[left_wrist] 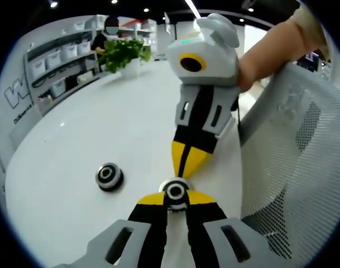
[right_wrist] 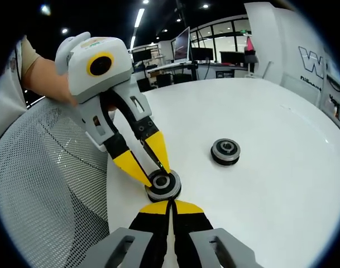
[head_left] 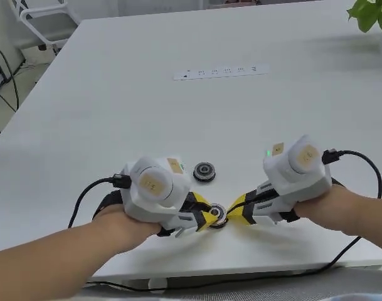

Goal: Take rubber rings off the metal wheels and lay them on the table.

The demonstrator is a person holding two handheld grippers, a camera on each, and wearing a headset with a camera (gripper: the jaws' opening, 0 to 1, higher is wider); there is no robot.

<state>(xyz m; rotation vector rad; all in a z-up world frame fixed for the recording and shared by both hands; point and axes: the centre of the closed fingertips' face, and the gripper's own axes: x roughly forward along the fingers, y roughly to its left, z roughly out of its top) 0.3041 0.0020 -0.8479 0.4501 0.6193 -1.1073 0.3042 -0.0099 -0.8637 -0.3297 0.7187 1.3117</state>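
A small metal wheel with a black rubber ring sits near the table's front edge between both grippers. My left gripper is shut on this wheel, one yellow tip on each side of it. My right gripper faces it, jaws pressed together, with the tips against the wheel's rim. I cannot tell whether they pinch the ring. In the right gripper view my right gripper points at the left gripper. A second ringed wheel lies flat on the table just beyond.
The white table has a power strip at its middle and a potted plant at the far right corner. A mesh chair back stands close behind the front edge. Another chair is at the far left.
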